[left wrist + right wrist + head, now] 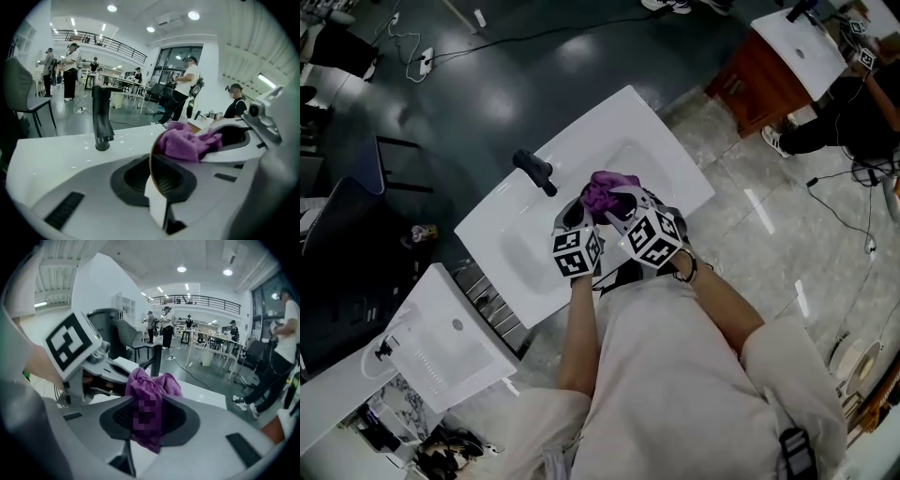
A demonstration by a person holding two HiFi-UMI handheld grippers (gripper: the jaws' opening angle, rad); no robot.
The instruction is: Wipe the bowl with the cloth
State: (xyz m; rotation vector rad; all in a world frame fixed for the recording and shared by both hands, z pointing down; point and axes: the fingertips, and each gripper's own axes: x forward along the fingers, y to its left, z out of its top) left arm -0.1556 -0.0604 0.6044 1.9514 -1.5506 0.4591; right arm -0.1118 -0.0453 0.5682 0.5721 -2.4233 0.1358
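Over the white sink both grippers are held close together. My left gripper is shut on the rim of the bowl, which shows edge-on as a thin brownish curve between its jaws. A purple cloth lies against the bowl's right side. My right gripper is shut on that purple cloth, which bunches up above its jaws. In the head view the cloth shows just beyond the left gripper and right gripper; the bowl is hidden there.
A black faucet stands at the sink's far left rim, close to the grippers. A second white sink unit sits at lower left, and a wooden cabinet with a basin at upper right. Several people stand in the background of the gripper views.
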